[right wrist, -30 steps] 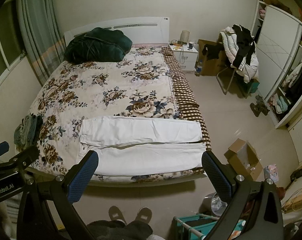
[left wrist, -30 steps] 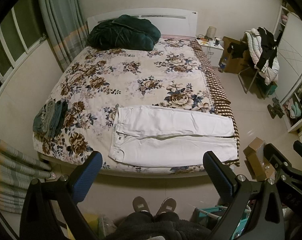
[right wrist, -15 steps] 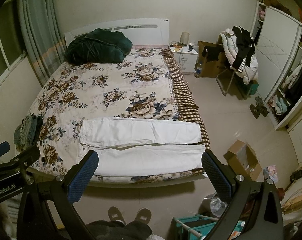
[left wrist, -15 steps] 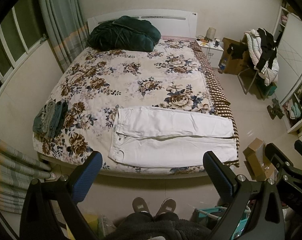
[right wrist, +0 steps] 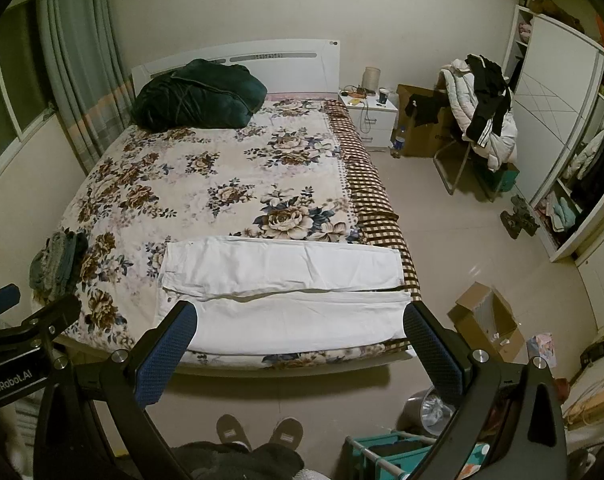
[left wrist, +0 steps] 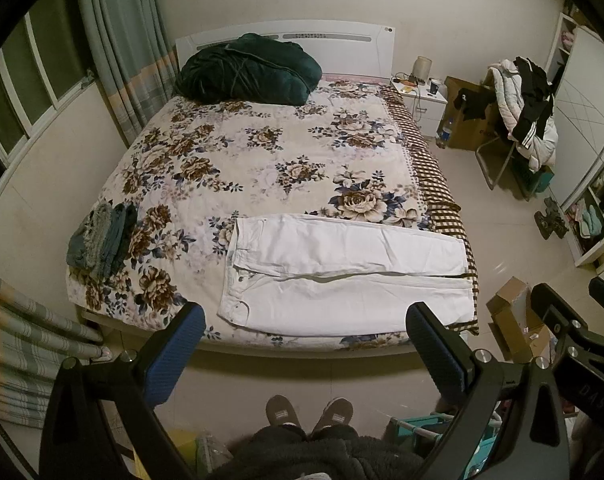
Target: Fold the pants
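Pants (left wrist: 341, 276): white, flat across the foot of the bed (left wrist: 262, 160), legs side by side. Left gripper (left wrist: 305, 344) and right gripper (right wrist: 300, 340): your jaws wide apart, empty, short of the mattress. Risk: the cuffs at the bed's edge may slide off if you drag.

White pants (left wrist: 341, 272) lie on a cream bedspread (left wrist: 262, 160) printed with brown and blue roses, edged in brown check; a dark green quilt (left wrist: 246, 70) sits near blue-padded fingers (left wrist: 174, 356).
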Demonstrator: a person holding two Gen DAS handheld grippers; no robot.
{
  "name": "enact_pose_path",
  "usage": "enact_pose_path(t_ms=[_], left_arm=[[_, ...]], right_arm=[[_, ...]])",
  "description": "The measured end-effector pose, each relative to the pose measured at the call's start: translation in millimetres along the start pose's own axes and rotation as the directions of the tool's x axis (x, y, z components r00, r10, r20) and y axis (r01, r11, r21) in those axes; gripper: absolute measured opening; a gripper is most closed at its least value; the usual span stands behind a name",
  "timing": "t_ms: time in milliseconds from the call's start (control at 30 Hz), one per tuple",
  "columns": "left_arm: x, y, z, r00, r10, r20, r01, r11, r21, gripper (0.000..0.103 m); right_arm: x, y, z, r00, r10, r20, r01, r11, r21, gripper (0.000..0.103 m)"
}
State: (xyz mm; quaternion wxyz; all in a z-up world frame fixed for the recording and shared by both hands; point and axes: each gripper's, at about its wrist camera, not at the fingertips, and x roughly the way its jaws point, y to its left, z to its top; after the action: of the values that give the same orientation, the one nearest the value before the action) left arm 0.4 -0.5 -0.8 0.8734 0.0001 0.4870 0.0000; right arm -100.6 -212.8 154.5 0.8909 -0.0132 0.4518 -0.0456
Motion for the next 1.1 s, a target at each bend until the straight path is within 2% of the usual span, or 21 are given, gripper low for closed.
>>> enact_pose_path(t_ms=[767, 800, 1033, 1100], left_arm=[[-0.4, -0.3, -0.8, 1.0, -0.001, 0.005, 0.001, 1.0, -0.001, 0.103], [1.8, -6.1, 16.9, 1.0, -0.001, 0.005, 0.001, 1.0, -0.003, 0.103], [1.5, -5.8, 15.2, 1.0, -0.002, 0.006, 0.002, 1.0, -0.004, 0.103], [0.4, -9.0, 26.1, 1.0, -0.004, 0.002, 0.004, 1.0, -0.007, 0.103]], right_arm=[[-0.9, -2.7, 0.0, 1.0, -0.001, 0.004, 0.001, 1.0, -0.002, 0.103], [-3.7, -3.3, 10.9, 1.0, 0.0, 0.005, 0.0, 1.0, -0.002, 0.103], [-0.7, -4.2, 9.7, 1.0, 0.001, 0.004, -0.001, 1.0, -0.005, 0.103], [-2.6, -4.3, 11.1, 1.0, 0.001, 0.003, -0.001, 1.0, -0.006, 0.103]])
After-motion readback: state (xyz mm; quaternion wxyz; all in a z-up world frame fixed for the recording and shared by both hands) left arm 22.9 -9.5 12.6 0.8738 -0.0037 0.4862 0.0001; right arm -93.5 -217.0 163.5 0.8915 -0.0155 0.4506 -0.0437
